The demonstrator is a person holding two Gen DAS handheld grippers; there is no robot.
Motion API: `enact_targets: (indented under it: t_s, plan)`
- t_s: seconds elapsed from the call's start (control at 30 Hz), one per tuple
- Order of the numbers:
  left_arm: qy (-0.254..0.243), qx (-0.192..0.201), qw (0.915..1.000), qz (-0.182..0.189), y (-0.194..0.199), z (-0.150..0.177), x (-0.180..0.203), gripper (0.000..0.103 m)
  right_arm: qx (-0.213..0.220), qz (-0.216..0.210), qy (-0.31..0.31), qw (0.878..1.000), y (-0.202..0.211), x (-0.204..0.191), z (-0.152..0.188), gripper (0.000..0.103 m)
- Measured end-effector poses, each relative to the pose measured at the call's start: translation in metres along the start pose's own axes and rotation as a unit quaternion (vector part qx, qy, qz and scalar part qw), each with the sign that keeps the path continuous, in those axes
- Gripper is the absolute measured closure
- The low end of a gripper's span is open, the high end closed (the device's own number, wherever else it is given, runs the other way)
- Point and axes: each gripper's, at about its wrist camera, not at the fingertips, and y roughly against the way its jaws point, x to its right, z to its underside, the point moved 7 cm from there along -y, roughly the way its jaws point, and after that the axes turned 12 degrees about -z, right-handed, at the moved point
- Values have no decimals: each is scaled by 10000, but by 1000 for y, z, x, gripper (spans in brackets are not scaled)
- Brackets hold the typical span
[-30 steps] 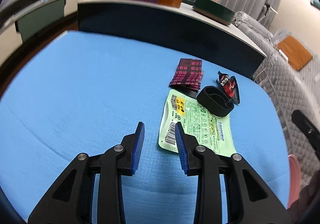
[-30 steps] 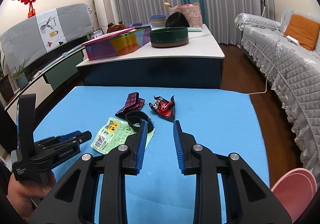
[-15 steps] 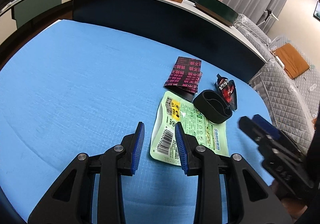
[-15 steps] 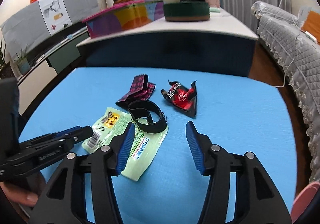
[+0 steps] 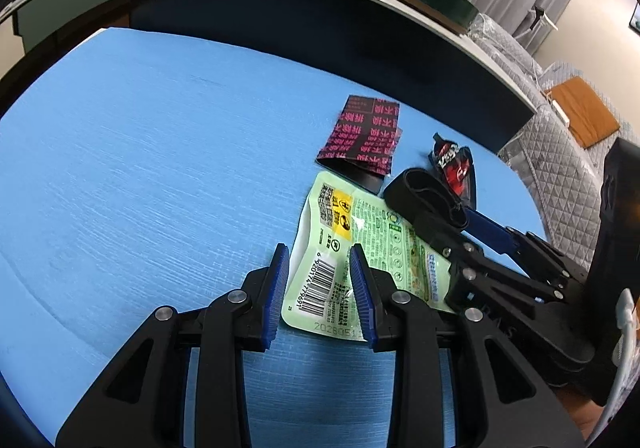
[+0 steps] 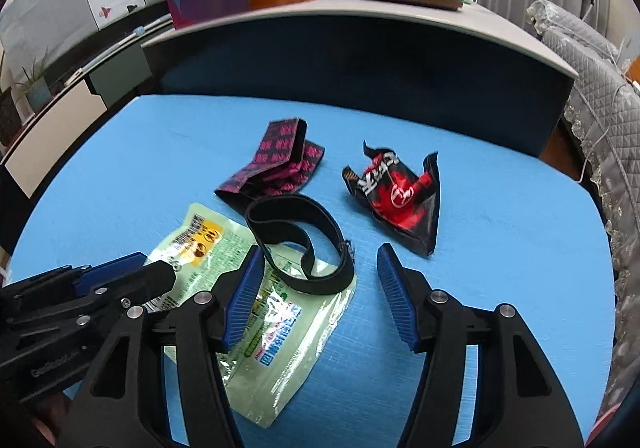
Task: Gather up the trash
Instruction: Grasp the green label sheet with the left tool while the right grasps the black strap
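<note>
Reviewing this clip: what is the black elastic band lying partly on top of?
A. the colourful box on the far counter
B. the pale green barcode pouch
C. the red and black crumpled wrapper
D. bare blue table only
B. In the right wrist view the black band overlaps the upper edge of the pale green pouch, apart from the red and black wrapper.

The green wrapper (image 5: 362,244) bears a barcode numbered 6 920174 779691 and a stamped "2028051". The left tool's (image 6: 156,274) black body reads "GenRobot.AI", faintly.
</note>
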Motion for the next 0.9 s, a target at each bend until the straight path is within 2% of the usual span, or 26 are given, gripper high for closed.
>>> enact_targets:
  t_s: [0.03,0.1,0.17,0.37,0.4,0.47,0.63,0.8,0.9]
  plan:
    - [-5,5,10000,-12,1,1,0,74,-22,-18,-4,10000,-1,0,0,60]
    - [-9,-2,10000,-18,3,1,-1,78,-30,-3,-16,10000,-1,0,1,76]
    - [-56,-29,10000,-39,2,2,0,81,-52,-24,-51,10000,0,1,2,86]
    - [-159,-29,9998,-74,5,3,2,87,41,7,-102,9999,16,1,3,93]
    - [-170,-25,9998,-79,6,3,1,90,62,47,-118,9999,21,1,3,93]
    - [-197,-25,9998,-60,8,2,1,102,89,47,-199,9998,31,2,6,93]
    - [-321,70,9995,-29,15,2,3,103,180,175,-278,9993,61,-1,13,93]
    - [-155,85,9997,169,20,2,-1,101,343,243,-363,9985,102,-4,15,93]
    - [-148,86,9998,112,16,4,-1,83,468,325,-386,9976,134,-6,21,93]
